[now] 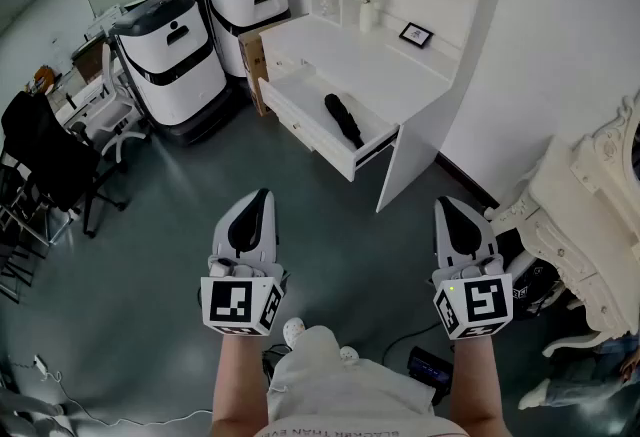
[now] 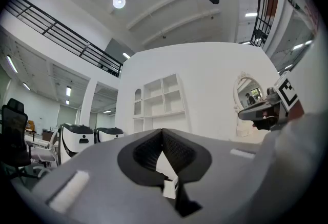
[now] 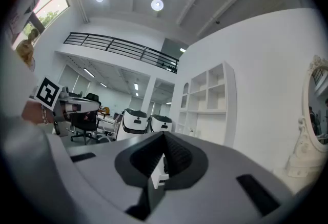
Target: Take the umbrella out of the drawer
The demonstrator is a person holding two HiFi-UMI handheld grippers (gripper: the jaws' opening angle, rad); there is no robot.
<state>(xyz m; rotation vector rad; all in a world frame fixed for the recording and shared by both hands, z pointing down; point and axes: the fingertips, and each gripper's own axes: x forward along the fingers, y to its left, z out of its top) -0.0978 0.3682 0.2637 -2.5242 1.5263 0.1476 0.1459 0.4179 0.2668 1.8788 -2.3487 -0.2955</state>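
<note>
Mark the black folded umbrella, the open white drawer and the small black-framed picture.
black folded umbrella (image 1: 343, 119), head view, middle of its body.
open white drawer (image 1: 303, 133), head view, front panel.
small black-framed picture (image 1: 416, 35), head view, its centre.

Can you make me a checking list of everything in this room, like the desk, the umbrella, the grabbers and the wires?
Surface: white desk, top mostly bare.
Job's things: drawer pulled open; black folded umbrella lying inside it.
Clutter: picture frame and vase at the desk's back.
Grippers: left gripper and right gripper both shut, empty, over the floor short of the drawer.
Cables: thin white cable on the floor, lower left.
Surroundings: two white-and-black machines, black chair, ornate white furniture at right.
</note>
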